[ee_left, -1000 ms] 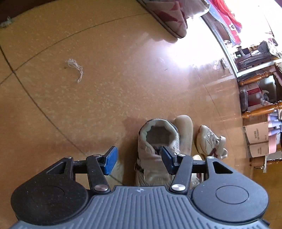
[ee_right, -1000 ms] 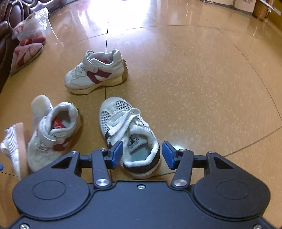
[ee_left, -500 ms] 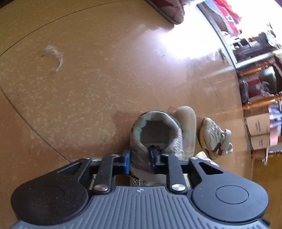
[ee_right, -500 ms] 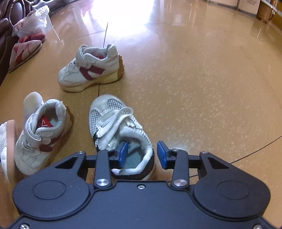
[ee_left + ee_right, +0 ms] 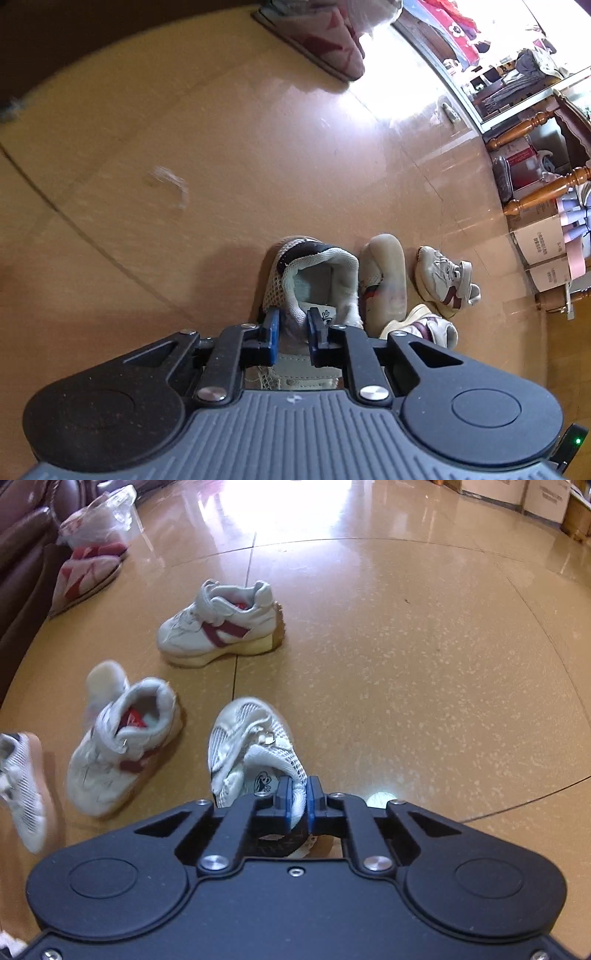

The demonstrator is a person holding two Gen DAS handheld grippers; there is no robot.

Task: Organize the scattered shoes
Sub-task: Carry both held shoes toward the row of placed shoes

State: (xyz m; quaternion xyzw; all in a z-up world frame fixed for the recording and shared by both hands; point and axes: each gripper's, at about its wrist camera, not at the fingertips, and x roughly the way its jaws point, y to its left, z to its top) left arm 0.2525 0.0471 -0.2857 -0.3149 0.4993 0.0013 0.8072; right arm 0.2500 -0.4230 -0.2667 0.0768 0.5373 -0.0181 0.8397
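While the left gripper (image 5: 291, 332) looks along the glossy tan tiled floor (image 5: 229, 155), its blue pads are drawn close together, pinching one side of the collar of a white mesh sneaker with a black heel band (image 5: 314, 273). Just beside that shoe lies a white sneaker tipped on its side, pale sole showing (image 5: 384, 280), and two white sneakers with maroon stripes (image 5: 447, 280) sit near it (the nearer one is partly cut off by the gripper body). A red-patterned slipper (image 5: 325, 40) lies well apart at the top, and a blurred scrap of thread (image 5: 173, 184) is hard to make out.

From the right wrist, the right gripper (image 5: 299, 805) is likewise nearly closed, clamped on the collar edge of a second white mesh sneaker with straps (image 5: 251, 746), whose heel is hidden under the gripper. A clear plastic bag (image 5: 99, 513) rests over red-and-white slippers (image 5: 85, 572); what it holds cannot be told.
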